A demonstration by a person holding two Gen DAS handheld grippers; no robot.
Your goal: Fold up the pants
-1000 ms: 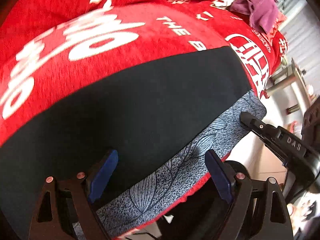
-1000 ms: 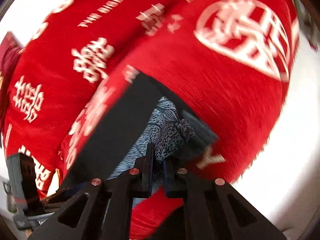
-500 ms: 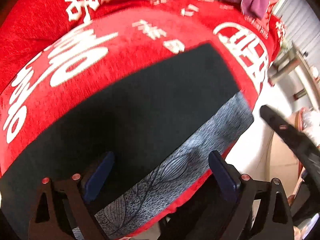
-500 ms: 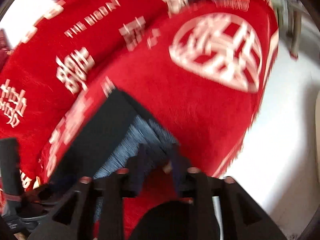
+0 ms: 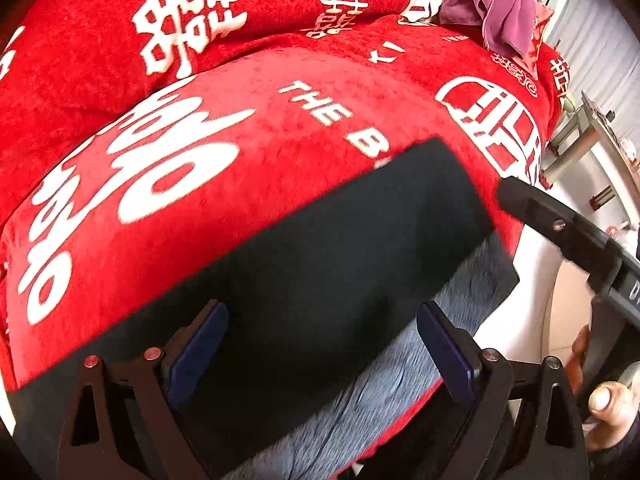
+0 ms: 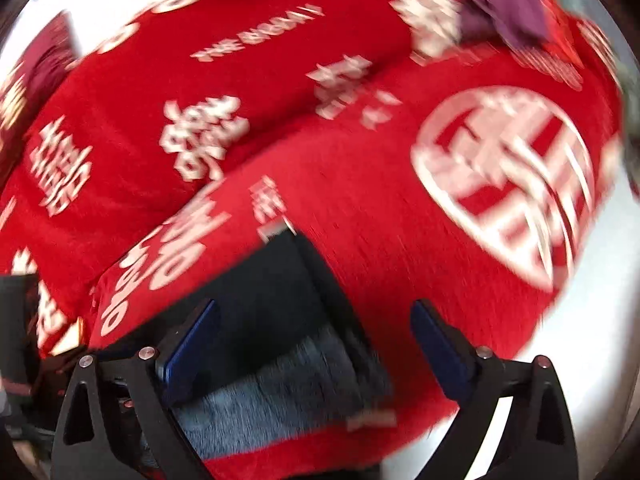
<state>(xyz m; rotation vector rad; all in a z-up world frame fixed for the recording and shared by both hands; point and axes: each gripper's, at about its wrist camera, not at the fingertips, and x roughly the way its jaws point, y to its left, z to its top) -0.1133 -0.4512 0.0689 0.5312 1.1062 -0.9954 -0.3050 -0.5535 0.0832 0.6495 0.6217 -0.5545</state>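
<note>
Both tools angled down over pants [image 5: 320, 264], folded dark w/ grey patterned strip along lower edge, lying on red blanket [image 5: 248, 92]. Left tool [image 5: 320, 352] jaws wide, empty. Right tool [image 6: 316, 344] jaws just opened wide, nothing gripped; pants below, frame centre-bottom. Purple cloth [image 5: 496, 8] upper right, well apart. A hand [image 5: 608, 412] lower right.

Dark pants [image 5: 320, 264], apparently folded flat, grey patterned lining exposed along edge.

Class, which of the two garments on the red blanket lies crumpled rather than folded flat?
The purple garment at the far end; the black pants lie flat.
</note>
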